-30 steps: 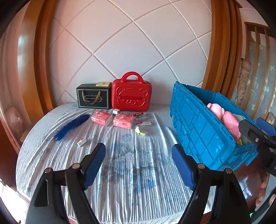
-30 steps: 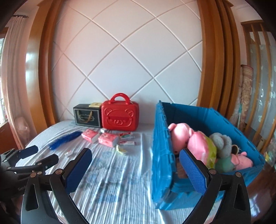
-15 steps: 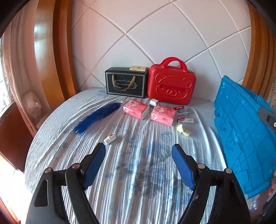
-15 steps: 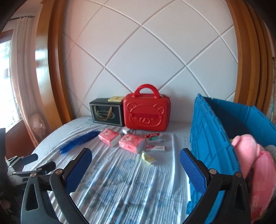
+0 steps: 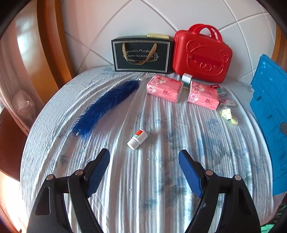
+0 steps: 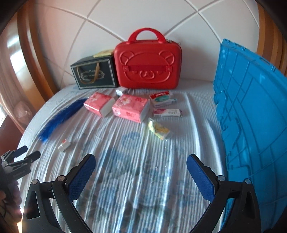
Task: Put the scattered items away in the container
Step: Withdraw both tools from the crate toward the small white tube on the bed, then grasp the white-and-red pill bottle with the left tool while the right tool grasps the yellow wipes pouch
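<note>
Left claw [image 5: 144, 162] is held wide apart above the bed [image 5: 161, 179], nothing between its blue pads. Right claw [image 6: 140, 167] is likewise spread wide and empty, above the striped sheet.

Scattered items are laid out on the bed. A small white bottle [image 5: 137, 139] with a red label lies on its side just ahead of the left claw, apart from everything else. A blue feather brush [image 5: 105, 107] is stretched diagonally to its left. Two pink tissue packs [image 5: 164, 88] [image 5: 203, 95] are set side by side near the headboard [image 6: 143, 16], with a silver tape roll [image 5: 186, 78] wedged behind the gap between them. Two small flat boxes [image 6: 162, 98] [image 6: 167, 113] are seen right of the packs, and a yellow wrapped packet [image 6: 158, 129] lies in front of them.

A black gift box [image 5: 141, 54] and a red bear-face case [image 5: 201, 55] stand upright against the headboard, touching each other.

The blue container [image 6: 251, 111] is positioned at the right edge of the bed; only its outer ribbed wall is visible, contents not seen.
</note>
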